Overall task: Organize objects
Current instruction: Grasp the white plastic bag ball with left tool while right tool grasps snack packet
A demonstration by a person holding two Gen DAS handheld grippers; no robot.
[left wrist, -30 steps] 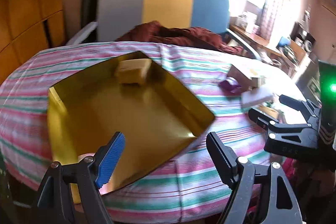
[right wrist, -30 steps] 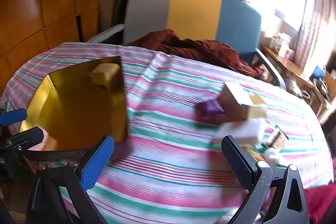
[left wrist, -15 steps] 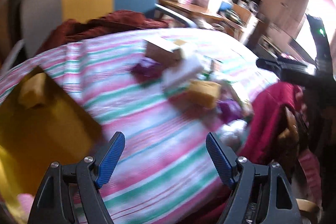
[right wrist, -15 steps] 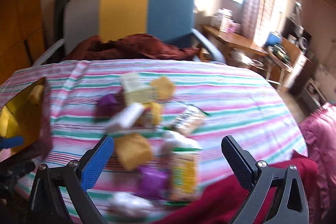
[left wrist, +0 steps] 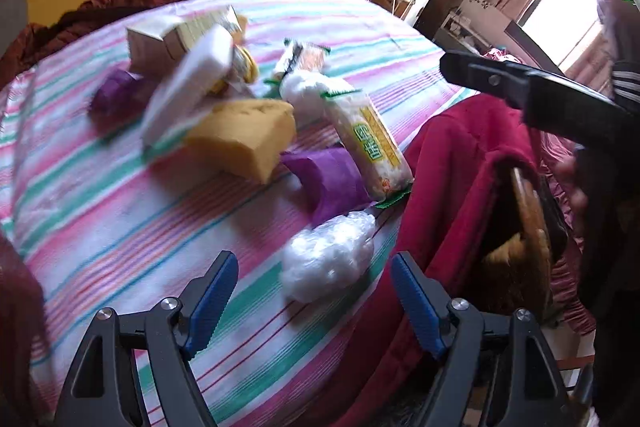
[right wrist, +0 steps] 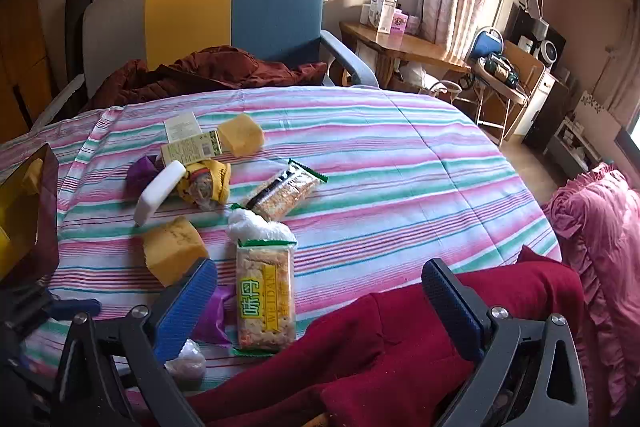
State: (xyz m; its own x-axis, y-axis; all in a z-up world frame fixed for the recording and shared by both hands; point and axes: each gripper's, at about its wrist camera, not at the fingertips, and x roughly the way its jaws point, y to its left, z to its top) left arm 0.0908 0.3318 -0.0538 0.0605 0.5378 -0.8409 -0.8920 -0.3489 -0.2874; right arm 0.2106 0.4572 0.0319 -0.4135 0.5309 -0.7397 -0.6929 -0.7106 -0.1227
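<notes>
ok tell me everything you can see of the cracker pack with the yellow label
The long clear-plastic cracker pack lies flat on the striped tablecloth, near its front edge. Pale square crackers show through; a yellow label band carries white characters and "WEIDAN", and the crimped ends are green. A crumpled white plastic bag touches its far end, a purple wrapper its side. Neither tool touches it.

On the table (right wrist: 400,155) the cracker packet (right wrist: 265,301) lies nearest the front edge, a sponge (right wrist: 173,251) to its left, a plastic bag (right wrist: 256,225) just behind it. Farther back sits a carton (right wrist: 191,149), another sponge (right wrist: 240,135) beside it. A tray (right wrist: 20,211) stands far left.
</notes>
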